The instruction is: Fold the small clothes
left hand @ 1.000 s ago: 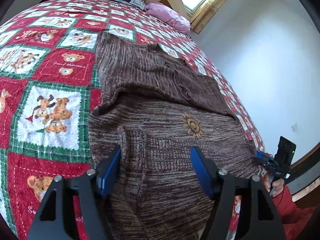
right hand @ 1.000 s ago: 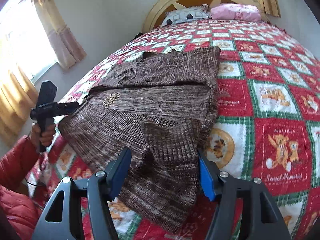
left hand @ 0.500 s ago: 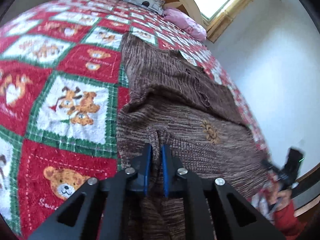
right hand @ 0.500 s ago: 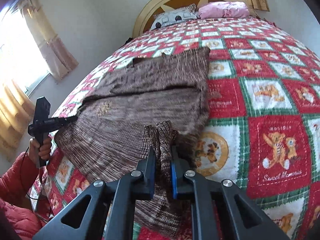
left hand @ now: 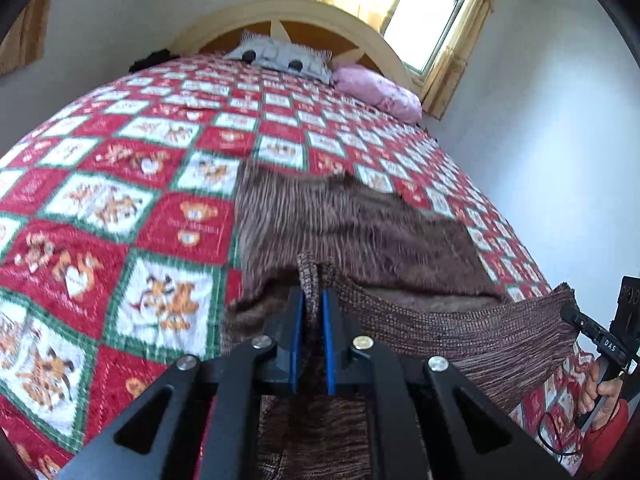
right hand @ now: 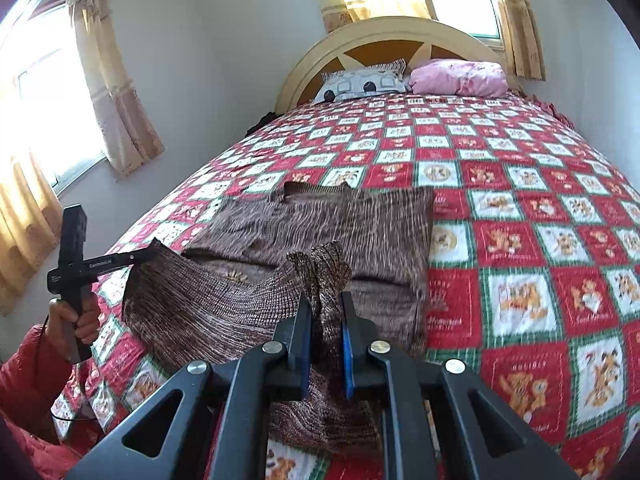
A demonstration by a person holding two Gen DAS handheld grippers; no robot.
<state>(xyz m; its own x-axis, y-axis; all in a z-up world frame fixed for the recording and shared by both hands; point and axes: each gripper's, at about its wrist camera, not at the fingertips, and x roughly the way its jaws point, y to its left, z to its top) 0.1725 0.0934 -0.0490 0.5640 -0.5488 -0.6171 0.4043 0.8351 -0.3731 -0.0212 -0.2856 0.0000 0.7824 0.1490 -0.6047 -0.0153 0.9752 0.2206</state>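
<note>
A brown knitted sweater (left hand: 352, 224) (right hand: 320, 220) lies flat on the bed, its near hem lifted off the cover. My left gripper (left hand: 312, 294) is shut on a bunched piece of that hem; in the right wrist view it (right hand: 140, 257) shows at the left, pinching the hem's corner. My right gripper (right hand: 325, 300) is shut on another bunch of the hem; the left wrist view has it (left hand: 572, 314) at the far right edge. Between the two grips the hem hangs in a raised, sagging band. The sweater's far half stays on the quilt.
The bed wears a red, white and green teddy-bear quilt (left hand: 120, 208) (right hand: 520, 240). A grey pillow (right hand: 360, 82) and a pink pillow (right hand: 460, 76) lean on the rounded headboard (right hand: 384, 36). Curtained windows flank the bed. A hand in a red sleeve (right hand: 36, 364) grips the left tool.
Both grippers went from open around the hem to shut on it. Both then rose, lifting the hem off the bed and stretching it between them.
</note>
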